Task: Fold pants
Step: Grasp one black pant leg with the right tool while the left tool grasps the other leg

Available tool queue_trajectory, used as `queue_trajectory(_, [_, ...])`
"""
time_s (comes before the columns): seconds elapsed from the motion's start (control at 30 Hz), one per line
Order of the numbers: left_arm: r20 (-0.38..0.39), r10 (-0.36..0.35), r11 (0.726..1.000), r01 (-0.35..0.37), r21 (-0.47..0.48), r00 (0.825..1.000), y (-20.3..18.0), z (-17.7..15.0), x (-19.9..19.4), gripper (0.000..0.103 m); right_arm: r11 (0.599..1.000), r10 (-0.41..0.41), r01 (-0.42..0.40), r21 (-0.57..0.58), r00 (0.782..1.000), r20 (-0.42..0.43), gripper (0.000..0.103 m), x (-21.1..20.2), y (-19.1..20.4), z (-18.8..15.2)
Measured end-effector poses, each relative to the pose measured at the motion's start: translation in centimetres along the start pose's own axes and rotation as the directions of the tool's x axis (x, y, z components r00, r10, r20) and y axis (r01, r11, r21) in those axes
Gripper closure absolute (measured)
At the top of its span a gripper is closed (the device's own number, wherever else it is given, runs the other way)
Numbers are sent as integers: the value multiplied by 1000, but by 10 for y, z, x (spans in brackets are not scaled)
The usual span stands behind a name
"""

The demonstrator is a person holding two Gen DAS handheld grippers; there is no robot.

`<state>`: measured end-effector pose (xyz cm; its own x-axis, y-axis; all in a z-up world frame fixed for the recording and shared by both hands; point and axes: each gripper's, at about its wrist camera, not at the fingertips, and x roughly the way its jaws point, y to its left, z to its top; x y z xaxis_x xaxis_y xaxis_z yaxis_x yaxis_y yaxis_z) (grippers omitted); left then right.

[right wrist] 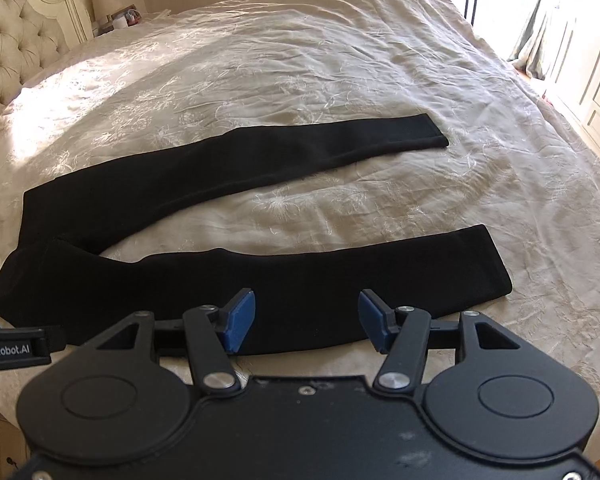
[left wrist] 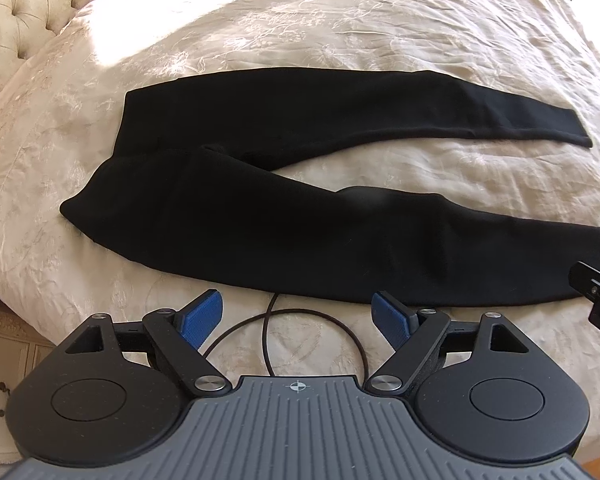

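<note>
Only rightward: pants' point(right wrist: 220, 280) far hem.

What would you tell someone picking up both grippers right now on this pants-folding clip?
Left gripper: open, holding nothing, near the bed's front edge, short of the pants.
Right gripper: open, holding nothing, over the near edge of the near leg.
Pants: black, spread flat on the bedspread, waist toward the headboard, legs apart in a V; far leg lies separate.
A thin cable lies on the bedspread near the left gripper.
Done: nothing folded.
Left: probably lay one leg over the other, then fold lengthwise.
</note>
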<state>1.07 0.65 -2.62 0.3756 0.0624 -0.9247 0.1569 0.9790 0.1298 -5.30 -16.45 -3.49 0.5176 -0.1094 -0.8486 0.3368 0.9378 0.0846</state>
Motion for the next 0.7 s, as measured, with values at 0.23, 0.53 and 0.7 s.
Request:
queue_trajectory(0.23, [56, -56, 996, 60, -64, 997, 15, 2, -10, 28, 999, 28, -29, -28, 999, -33, 43, 3, 7, -1])
queue_trajectory(0.53, [281, -19, 994, 49, -103, 960, 47, 22, -39, 31, 999, 40, -40, -21, 999, -33, 43, 4, 17, 0])
queue_trajectory(0.7, [259, 2, 996, 22, -90, 966, 60, 41, -24, 31, 1000, 27, -27, -9, 1000, -6, 43, 5, 25, 9])
